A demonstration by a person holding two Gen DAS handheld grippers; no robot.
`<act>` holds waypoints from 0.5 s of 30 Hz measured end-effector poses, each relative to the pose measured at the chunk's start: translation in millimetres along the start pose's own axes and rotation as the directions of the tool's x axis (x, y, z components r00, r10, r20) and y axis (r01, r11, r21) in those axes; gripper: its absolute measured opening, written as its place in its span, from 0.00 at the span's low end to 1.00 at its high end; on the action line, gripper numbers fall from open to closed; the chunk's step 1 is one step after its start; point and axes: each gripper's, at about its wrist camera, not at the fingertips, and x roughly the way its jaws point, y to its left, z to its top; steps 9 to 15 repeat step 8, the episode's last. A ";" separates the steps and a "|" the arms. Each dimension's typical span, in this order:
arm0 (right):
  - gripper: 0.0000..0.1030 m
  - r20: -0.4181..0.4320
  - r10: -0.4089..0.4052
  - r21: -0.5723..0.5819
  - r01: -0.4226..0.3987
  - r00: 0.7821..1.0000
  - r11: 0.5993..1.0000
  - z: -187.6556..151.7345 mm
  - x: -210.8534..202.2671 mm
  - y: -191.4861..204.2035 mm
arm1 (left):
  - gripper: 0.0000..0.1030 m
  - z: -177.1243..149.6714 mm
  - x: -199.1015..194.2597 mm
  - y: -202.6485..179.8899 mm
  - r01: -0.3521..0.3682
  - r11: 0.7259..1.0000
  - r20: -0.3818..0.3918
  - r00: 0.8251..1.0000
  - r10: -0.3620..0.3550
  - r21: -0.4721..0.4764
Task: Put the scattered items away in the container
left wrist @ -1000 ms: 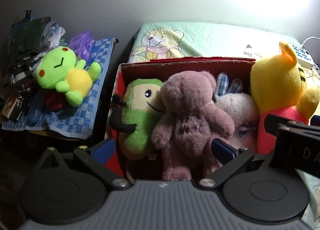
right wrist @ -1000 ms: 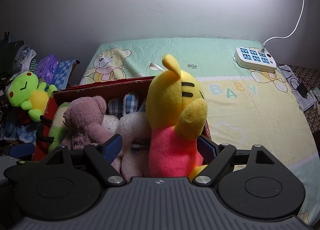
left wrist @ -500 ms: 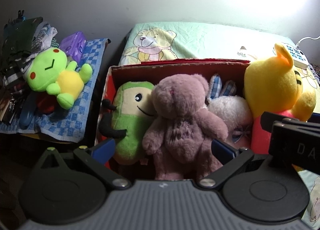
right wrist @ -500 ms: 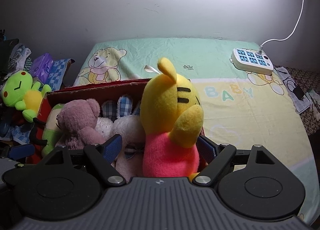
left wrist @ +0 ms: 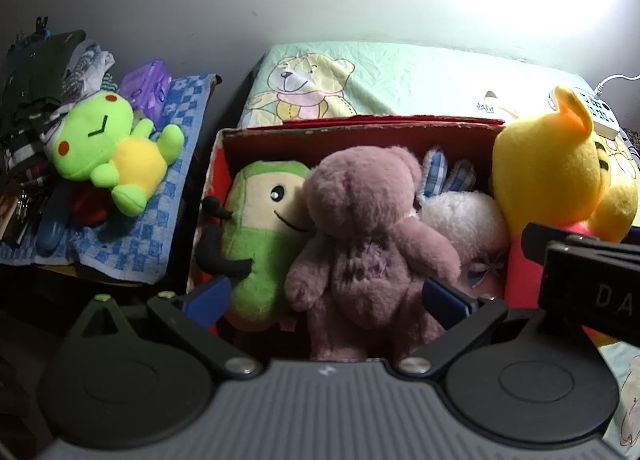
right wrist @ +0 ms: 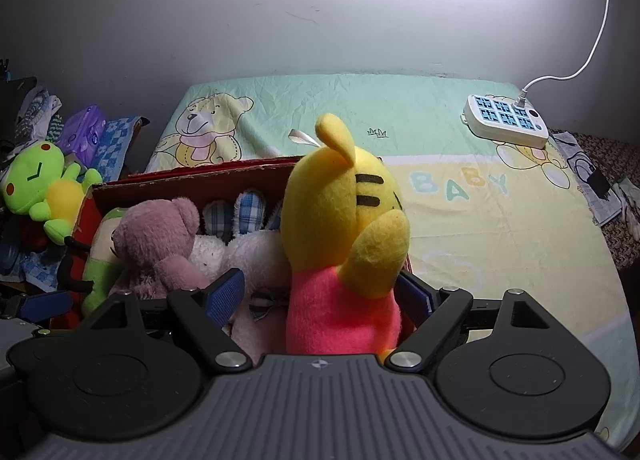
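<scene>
Standing upright at the right end of the red box [right wrist: 192, 180] beside the pink bear [right wrist: 156, 244], yellow plush [right wrist: 344, 228] between spread right gripper [right wrist: 320, 296], apparently released; left gripper [left wrist: 326, 296] likewise apart, straddling the bear.

Your yellow plush toy [right wrist: 340, 216] is short, matt fleece; the mauve teddy bear [left wrist: 360, 228] beside it has longer, fuzzy pile. The red box [left wrist: 360, 132] looks like matt cardboard with a rough, frayed rim. The bed sheet [right wrist: 460, 196] is smooth printed cotton, lightly creased, and the power strip [right wrist: 506, 120] is glossy white plastic.
</scene>
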 end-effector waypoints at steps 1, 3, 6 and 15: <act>0.82 -0.003 0.003 0.004 -0.003 1.000 1.000 -0.1 0.6 -0.6 | 0.99 0.0 0.3 0.5 0.001 1.000 -0.001 1.000 -0.001 -0.003; 0.82 -0.008 0.007 0.013 -0.007 1.000 1.000 -0.5 1.6 -1.6 | 0.99 -0.6 0.0 1.0 -0.007 1.000 0.005 1.000 0.007 -0.006; 0.82 -0.010 0.011 0.019 -0.011 1.000 1.000 -1.2 1.8 -2.0 | 0.99 -1.1 -1.3 1.9 -0.019 1.000 0.015 1.000 0.019 -0.010; 0.82 -0.008 0.011 0.018 -0.011 1.000 1.000 -1.4 1.4 -1.6 | 0.99 -1.1 -1.7 2.6 -0.026 1.000 0.017 1.000 0.026 -0.011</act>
